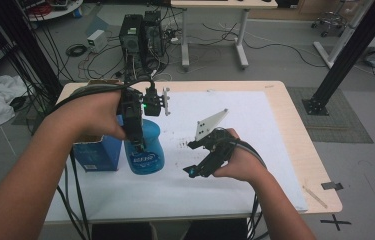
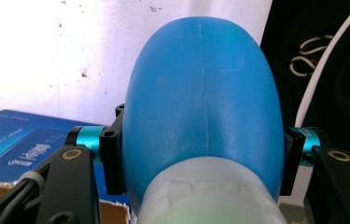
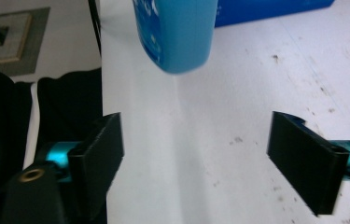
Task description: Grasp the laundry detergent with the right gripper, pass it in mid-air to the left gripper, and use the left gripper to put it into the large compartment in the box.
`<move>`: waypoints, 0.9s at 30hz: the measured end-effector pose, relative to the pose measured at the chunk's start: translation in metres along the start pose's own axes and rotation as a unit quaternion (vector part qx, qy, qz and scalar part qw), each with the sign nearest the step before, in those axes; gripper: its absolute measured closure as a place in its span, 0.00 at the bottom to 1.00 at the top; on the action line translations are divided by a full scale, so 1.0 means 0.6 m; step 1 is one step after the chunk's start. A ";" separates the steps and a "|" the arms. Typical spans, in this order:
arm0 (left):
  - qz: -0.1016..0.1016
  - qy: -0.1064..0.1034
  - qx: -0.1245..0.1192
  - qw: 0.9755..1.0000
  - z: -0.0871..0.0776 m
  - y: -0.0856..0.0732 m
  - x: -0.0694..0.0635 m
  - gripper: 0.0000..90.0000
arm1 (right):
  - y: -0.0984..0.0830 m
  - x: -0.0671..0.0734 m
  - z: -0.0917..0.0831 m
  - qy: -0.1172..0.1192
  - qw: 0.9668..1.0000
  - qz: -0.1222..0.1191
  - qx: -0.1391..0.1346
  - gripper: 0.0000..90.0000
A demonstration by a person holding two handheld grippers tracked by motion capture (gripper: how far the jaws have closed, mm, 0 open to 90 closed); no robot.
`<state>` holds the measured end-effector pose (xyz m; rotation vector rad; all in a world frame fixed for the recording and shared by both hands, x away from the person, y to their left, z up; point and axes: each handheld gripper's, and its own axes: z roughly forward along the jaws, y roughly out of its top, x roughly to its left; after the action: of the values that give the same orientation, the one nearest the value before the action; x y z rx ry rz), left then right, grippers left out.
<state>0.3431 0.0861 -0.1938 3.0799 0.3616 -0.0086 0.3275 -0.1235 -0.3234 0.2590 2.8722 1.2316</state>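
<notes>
white table sheet (image 1: 235, 125); left tool (image 2: 200, 154) pinches blue bottle (image 2: 200, 93), right tool (image 3: 196, 154) spread, empty.

Blue plastic bottle (image 1: 145, 147) with pale printed label, blue cardboard box (image 1: 96, 155) beside
White paper sheet (image 1: 235, 125) speckled with dark marks over light wooden table (image 1: 295, 130); black jaws, teal fittings
</notes>
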 end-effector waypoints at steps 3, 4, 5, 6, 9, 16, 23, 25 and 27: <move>-0.010 -0.002 -0.002 1.000 -0.008 -0.002 0.004 0.42 | 0.003 -0.002 -0.006 -0.002 1.000 0.001 0.027 0.16; -0.022 -0.005 -0.003 1.000 -0.017 -0.004 0.008 0.42 | 0.005 -0.003 -0.008 -0.004 0.999 0.000 0.035 0.15; -0.026 -0.006 -0.004 1.000 -0.022 -0.006 0.011 0.42 | 0.008 -0.004 -0.010 -0.003 0.999 -0.002 0.048 0.15; -0.034 -0.007 -0.006 0.999 -0.028 -0.008 0.014 0.42 | 0.010 -0.004 -0.011 -0.004 0.998 -0.002 0.058 0.15; -0.065 -0.005 -0.011 0.998 -0.046 -0.016 0.025 0.42 | 0.017 -0.007 -0.011 0.001 0.996 -0.008 0.093 0.14; -0.116 0.005 -0.027 0.993 -0.082 -0.043 0.049 0.42 | 0.030 -0.013 -0.011 -0.002 0.988 -0.013 0.155 0.14; -0.175 0.018 -0.039 0.984 -0.115 -0.085 0.076 0.42 | 0.034 -0.020 -0.006 -0.006 0.985 -0.016 0.169 0.14; -0.196 0.021 -0.043 0.979 -0.124 -0.094 0.083 0.42 | 0.034 -0.022 -0.004 -0.005 0.985 -0.015 0.171 0.14; -0.216 0.027 -0.045 0.975 -0.135 -0.105 0.088 0.42 | 0.034 -0.023 -0.002 -0.005 0.985 -0.014 0.174 0.14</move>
<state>0.3800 0.1632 -0.1159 2.8504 0.9934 0.0769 0.3443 -0.1125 -0.3088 0.2246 3.0537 0.7147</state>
